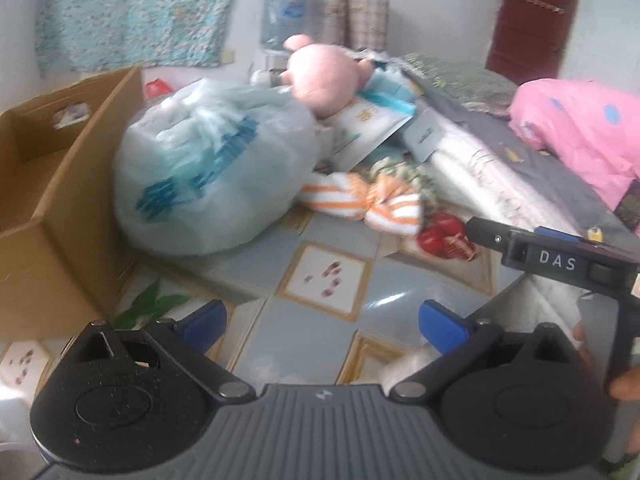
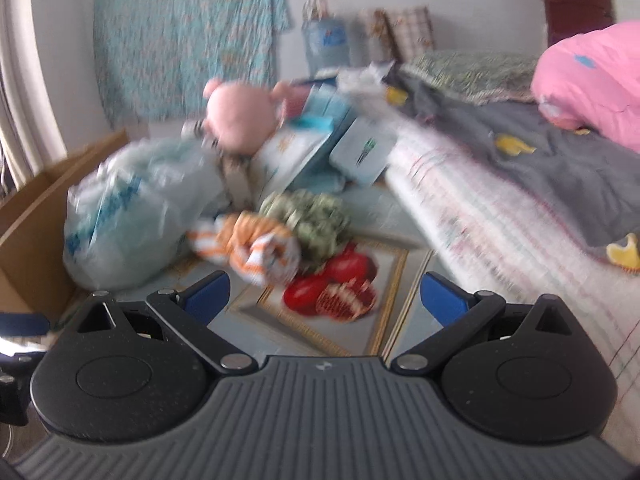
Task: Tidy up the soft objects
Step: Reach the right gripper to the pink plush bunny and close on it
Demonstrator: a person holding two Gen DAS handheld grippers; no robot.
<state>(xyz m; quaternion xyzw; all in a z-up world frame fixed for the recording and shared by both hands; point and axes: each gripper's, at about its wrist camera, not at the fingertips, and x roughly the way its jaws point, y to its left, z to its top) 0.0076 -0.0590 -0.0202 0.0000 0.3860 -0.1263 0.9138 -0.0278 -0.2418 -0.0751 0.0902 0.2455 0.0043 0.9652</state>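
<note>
An orange-and-white striped soft toy [image 1: 362, 200] [image 2: 256, 250] lies on the tiled floor, with a green patterned soft bundle [image 1: 404, 174] [image 2: 316, 216] behind it. A pink plush [image 1: 324, 74] [image 2: 240, 114] rests higher up on a pile of packets. A stuffed pale plastic bag [image 1: 212, 168] [image 2: 132, 208] sits to the left, against an open cardboard box [image 1: 52, 208] [image 2: 28, 236]. My left gripper [image 1: 322, 326] is open over bare floor, well short of the toys. My right gripper [image 2: 324, 300] is open too, just short of the striped toy. Both views are blurred.
A low mattress [image 2: 500, 216] with a grey blanket [image 2: 560, 172] and a pink quilt [image 1: 580, 128] [image 2: 592, 80] runs along the right. Flat blue-white packets [image 1: 368, 120] [image 2: 360, 152] lean by its end. A water jug [image 1: 286, 20] stands at the wall. The right gripper's body [image 1: 560, 260] shows in the left view.
</note>
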